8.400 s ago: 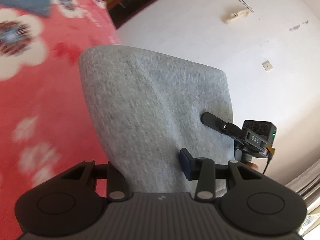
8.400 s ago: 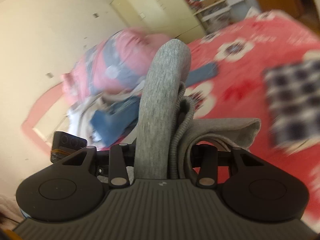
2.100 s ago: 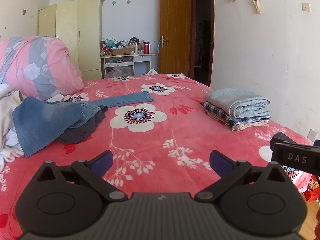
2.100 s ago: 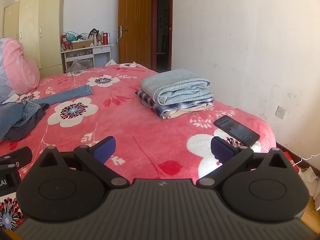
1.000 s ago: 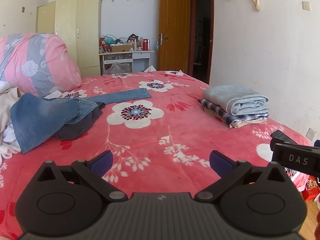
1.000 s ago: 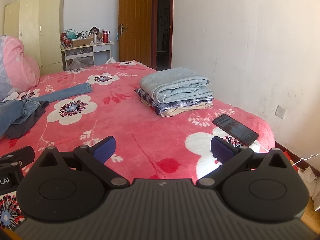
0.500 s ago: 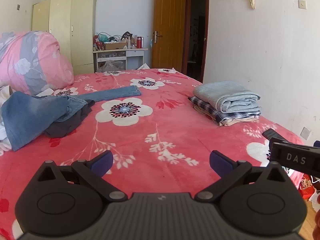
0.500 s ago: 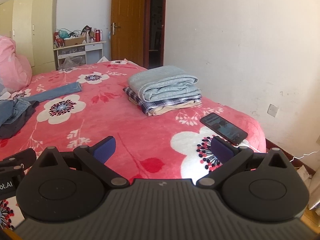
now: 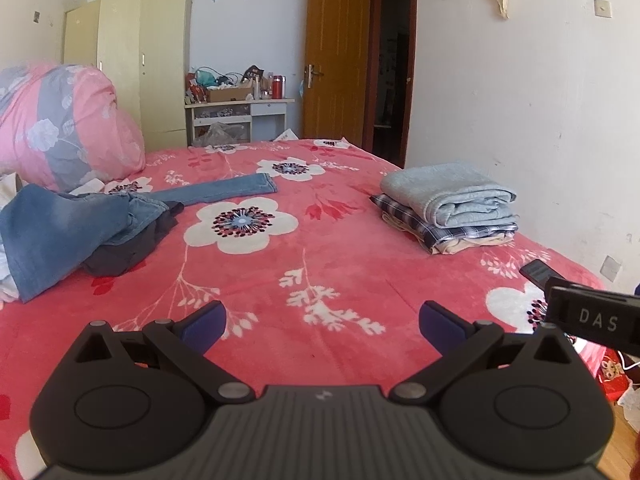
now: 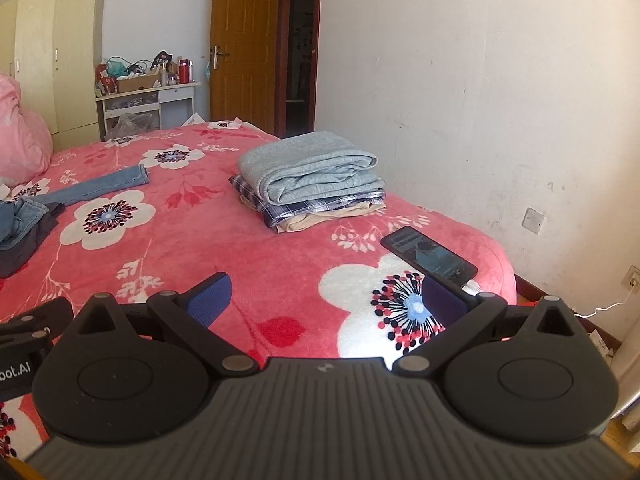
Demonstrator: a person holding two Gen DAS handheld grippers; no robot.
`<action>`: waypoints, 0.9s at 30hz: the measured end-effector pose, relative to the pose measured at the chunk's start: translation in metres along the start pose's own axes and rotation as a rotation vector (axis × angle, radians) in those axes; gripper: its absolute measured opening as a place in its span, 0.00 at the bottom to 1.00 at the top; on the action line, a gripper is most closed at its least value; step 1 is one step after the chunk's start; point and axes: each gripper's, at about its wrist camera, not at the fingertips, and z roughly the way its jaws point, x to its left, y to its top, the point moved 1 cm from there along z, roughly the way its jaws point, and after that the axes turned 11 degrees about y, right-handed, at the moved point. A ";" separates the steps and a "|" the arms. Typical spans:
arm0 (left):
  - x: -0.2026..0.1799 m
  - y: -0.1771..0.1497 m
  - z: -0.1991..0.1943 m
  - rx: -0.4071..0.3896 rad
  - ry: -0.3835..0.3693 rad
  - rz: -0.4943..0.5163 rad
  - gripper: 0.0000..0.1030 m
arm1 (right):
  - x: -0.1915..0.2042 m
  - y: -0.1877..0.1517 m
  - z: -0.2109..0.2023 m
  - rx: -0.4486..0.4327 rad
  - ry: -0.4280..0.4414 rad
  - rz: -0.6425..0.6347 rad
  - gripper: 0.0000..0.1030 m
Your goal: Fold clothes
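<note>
Both pairs of fingers are spread wide and grip nothing: the left gripper (image 9: 322,322) and the right gripper (image 10: 326,296) hang side by side above the near part of the bed (image 9: 320,264), whose red blanket carries large white flowers. On the bed's right side sits a stack of folded clothes (image 10: 310,184): a grey knit piece on top, a blue plaid piece under it, a beige one at the bottom. Well apart, at the left, lies an unfolded heap with blue jeans (image 9: 72,224) over a dark garment, one jeans leg stretched toward the middle of the bed. A phone (image 10: 430,256) with a lit screen lies near the bed's right corner, its text too small to read. In the left view the other gripper's body shows the letters "DAS" (image 9: 598,320); in the right view a label reads "bot.AI" (image 10: 14,372), cut off at the edge.
</note>
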 end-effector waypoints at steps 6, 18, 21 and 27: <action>-0.001 0.001 0.000 0.002 0.005 0.001 1.00 | -0.001 -0.001 0.001 0.005 0.005 0.004 0.99; 0.003 0.000 0.000 0.009 0.009 -0.009 1.00 | 0.003 -0.002 0.001 0.006 0.008 -0.002 0.99; 0.003 -0.001 0.000 0.009 0.008 -0.010 1.00 | 0.002 -0.002 0.001 0.007 0.006 -0.001 0.99; 0.004 -0.001 0.000 0.013 0.008 -0.013 1.00 | 0.002 -0.002 0.001 0.009 0.005 0.003 0.99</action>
